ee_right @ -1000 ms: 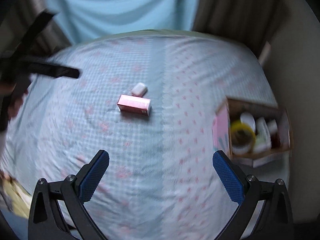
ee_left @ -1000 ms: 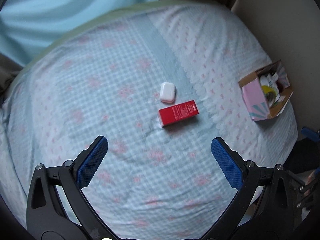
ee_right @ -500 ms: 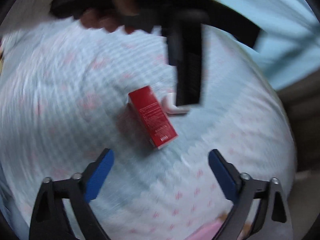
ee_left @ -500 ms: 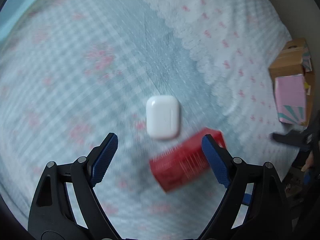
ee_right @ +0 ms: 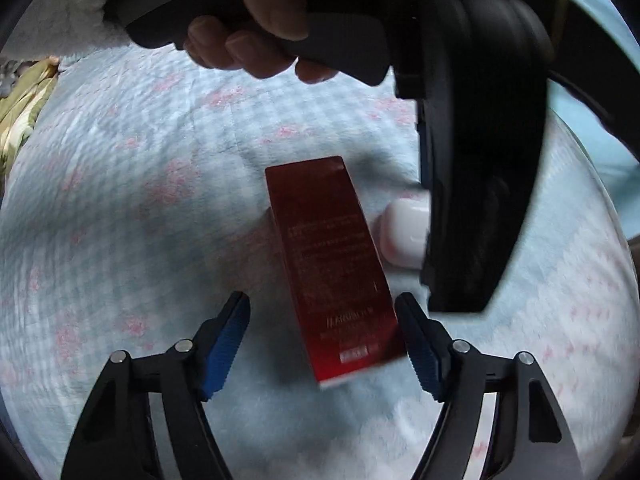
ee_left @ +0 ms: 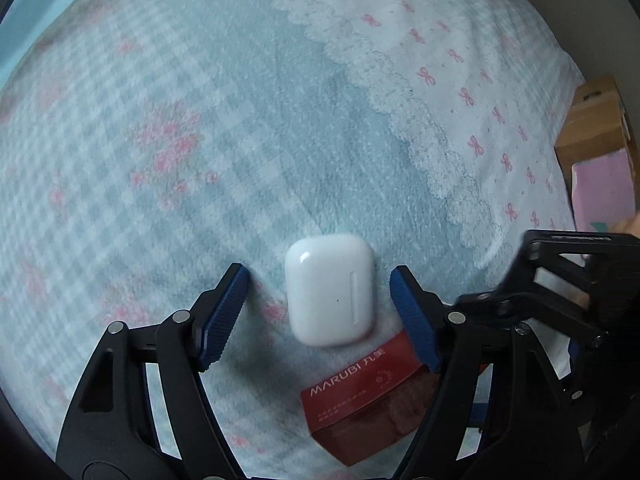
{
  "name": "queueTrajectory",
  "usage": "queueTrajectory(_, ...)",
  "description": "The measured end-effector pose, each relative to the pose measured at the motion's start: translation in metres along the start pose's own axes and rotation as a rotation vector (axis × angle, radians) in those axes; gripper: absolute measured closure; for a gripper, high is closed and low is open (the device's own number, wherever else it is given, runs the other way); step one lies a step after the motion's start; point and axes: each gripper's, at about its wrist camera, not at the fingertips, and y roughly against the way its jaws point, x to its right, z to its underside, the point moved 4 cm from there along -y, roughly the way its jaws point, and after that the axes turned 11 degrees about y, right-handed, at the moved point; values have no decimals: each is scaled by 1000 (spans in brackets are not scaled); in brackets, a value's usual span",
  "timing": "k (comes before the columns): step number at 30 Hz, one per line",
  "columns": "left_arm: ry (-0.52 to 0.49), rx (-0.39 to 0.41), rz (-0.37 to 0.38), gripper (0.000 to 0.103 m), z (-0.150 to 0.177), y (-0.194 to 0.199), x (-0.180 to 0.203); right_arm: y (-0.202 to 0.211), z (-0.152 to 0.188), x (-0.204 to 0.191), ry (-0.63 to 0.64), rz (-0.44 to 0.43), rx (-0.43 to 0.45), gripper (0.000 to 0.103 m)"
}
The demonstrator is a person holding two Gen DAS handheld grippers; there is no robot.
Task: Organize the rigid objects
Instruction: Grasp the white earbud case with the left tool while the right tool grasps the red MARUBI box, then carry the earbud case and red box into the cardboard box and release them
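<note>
A white earbud case [ee_left: 330, 288] lies on the checked bedspread, between the open blue fingers of my left gripper [ee_left: 320, 304], with gaps on both sides. A red Marubi box [ee_left: 372, 400] lies just below it, touching it. In the right wrist view the red box [ee_right: 332, 268] lies lengthwise between the open fingers of my right gripper [ee_right: 322, 336], close to the right finger. The earbud case [ee_right: 404, 236] shows beside it, partly hidden by the left gripper's body [ee_right: 480, 160].
A cardboard box [ee_left: 596, 152] with a pink front stands at the bed's right edge. The right gripper [ee_left: 560, 292] reaches in from the right in the left wrist view. A hand [ee_right: 256, 52] holds the left gripper's handle.
Both grippers have come down close to the bed. The left one now straddles the earbud case, the right one the red box. Both jaws have narrowed but stay open.
</note>
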Motion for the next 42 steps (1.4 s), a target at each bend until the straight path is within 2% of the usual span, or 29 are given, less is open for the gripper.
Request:
queueTrajectory(1,-18,10,-22,42,2,-3,5,-3,-2,0,9,-1,6,35)
queueTrajectory(2,-38,17,-39,44,2,-3,11,-6,-3,0,14,-2,9,36)
queueTrajectory(3,-51,29,-41,45,5,-3,14,-9,-6,0,16,-2,10,36)
queueTrajectory(5,-66,38,-39,58,9,0,15,-14,-11,1,-2,-1,17,37)
queueTrajectory(7,-63,43,-31,63,11,4,13,-17,-16,2,-30,5,23,38)
queueTrajectory(9,-42,34,12,63,12,5,7,-18,-21,3,-56,20,23,42)
queueTrajectory(10,-38,32,20,63,12,5,5,-19,-23,3,-73,23,23,49)
queueTrajectory(16,-51,42,9,63,15,14,10,-16,-31,1,-92,23,6,60)
queueTrajectory(24,38,81,37,63,24,44,-7,6,-22,-2,-244,4,3,61)
queueTrajectory(31,99,122,47,63,42,88,-26,43,-16,-16,-425,39,21,61)
queueTrajectory(37,122,163,68,63,72,142,-16,103,-12,-19,-551,100,1,61)
queueTrajectory(42,112,193,78,63,89,187,11,145,-20,-42,-717,103,-10,61)
